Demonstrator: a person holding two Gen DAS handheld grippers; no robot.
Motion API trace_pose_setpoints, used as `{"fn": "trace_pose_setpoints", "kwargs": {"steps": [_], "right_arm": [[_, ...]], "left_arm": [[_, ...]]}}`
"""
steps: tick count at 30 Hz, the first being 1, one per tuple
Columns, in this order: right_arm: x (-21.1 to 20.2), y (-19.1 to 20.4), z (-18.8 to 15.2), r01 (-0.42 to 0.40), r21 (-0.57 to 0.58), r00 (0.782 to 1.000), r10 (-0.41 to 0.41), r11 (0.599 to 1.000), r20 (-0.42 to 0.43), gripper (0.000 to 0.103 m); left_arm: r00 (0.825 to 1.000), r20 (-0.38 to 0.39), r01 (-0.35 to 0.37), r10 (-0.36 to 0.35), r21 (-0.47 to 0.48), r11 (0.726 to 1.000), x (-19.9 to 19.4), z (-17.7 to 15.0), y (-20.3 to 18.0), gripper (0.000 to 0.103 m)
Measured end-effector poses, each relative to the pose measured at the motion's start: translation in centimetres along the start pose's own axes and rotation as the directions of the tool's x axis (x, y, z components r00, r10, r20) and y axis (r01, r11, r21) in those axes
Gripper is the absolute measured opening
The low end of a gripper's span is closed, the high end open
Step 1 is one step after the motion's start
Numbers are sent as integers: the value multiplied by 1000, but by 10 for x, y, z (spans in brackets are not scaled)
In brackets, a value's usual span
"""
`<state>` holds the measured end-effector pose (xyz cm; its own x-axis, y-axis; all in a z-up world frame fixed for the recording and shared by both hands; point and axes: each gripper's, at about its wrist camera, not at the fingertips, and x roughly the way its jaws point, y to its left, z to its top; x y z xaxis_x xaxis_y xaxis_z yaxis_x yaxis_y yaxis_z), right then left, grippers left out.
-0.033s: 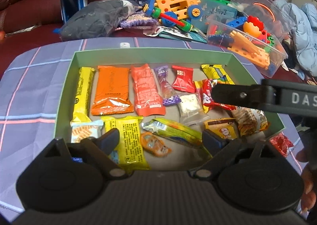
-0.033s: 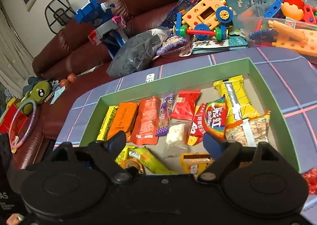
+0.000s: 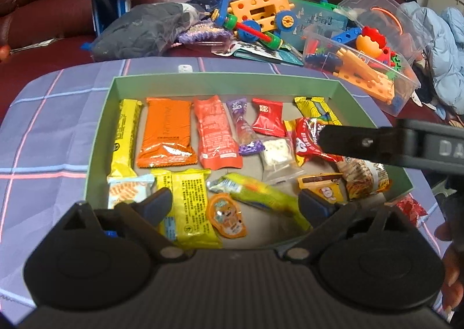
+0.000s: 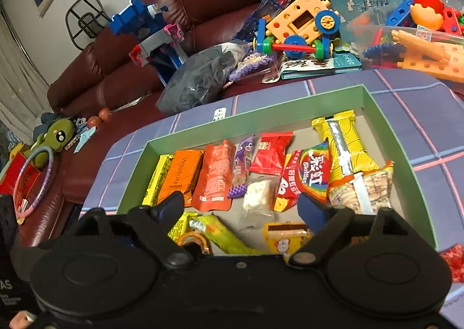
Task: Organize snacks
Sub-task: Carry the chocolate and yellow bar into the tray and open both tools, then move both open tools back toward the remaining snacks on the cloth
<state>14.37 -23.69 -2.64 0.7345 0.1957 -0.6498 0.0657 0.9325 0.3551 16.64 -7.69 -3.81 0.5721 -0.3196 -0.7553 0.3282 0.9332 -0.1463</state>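
Over the green box (image 3: pixel 98 137) of snacks, left tongs (image 3: pixel 235 204) and right tongs (image 4: pixel 242 207) hovering, both gaping wide, gripping nothing, Skittles pack (image 4: pixel 314 168) lying far right.

Red wrapper (image 3: pixel 411 210) half behind green box (image 3: pixel 226 79) wall; toy bin (image 4: pixel 429 39) cut off.

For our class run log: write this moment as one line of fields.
left gripper: open, empty | right gripper: open, empty | snacks: lying in green box | red packet: outside box, on cloth
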Motion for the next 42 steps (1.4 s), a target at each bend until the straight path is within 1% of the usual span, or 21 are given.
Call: {"fn": "trace_pose_setpoints", "kwargs": {"steps": [1, 6, 13, 18, 22, 26, 31, 33, 35, 39, 41, 42], "right_arm": [[-4, 0, -1, 3, 3, 1000, -3, 1000, 5, 99], [-26, -1, -8, 10, 14, 1000, -10, 1000, 26, 103], [-59, -2, -31, 14, 25, 1000, -15, 1000, 18, 103], [-74, -4, -51, 17, 44, 1000, -17, 999, 5, 103], [-81, -5, -73, 9, 66, 999, -7, 998, -32, 103], [-84, -2, -99, -4, 54, 995, 9, 999, -95, 103], [-84, 5, -131, -25, 43, 985, 32, 999, -171, 103], [-85, 12, -146, -40, 22, 978, 44, 999, -202, 103], [-85, 22, -159, -57, -21, 971, 51, 998, -232, 101], [-87, 35, -183, -70, -88, 957, 42, 994, -286, 86], [-87, 40, -193, -74, -116, 951, 35, 990, -307, 82], [-88, 41, -195, -75, -128, 950, 32, 989, -310, 78]], "left_arm": [[1000, 3, 0, 0, 0, 1000, -4, -1, 0, 97], [1000, 11, -6, 6, 2, 1000, -23, -9, -2, 100], [999, 17, -27, 27, 3, 1000, -49, -31, 4, 102], [999, -15, -43, 43, 7, 999, -55, -57, 9, 102], [998, -50, -44, 45, 23, 999, -57, -78, 13, 102], [996, -75, -49, 49, -1, 999, -61, -95, 26, 102], [995, -83, -54, 52, -24, 998, -69, -109, 38, 102], [995, -85, -52, 49, -32, 998, -72, -113, 42, 102], [995, -88, -51, 47, -43, 998, -73, -117, 45, 102], [994, -98, -49, 43, -56, 997, -73, -124, 46, 102], [994, -100, -47, 40, -60, 997, -73, -127, 45, 102], [994, -101, -46, 40, -59, 997, -73, -128, 44, 102]]}}
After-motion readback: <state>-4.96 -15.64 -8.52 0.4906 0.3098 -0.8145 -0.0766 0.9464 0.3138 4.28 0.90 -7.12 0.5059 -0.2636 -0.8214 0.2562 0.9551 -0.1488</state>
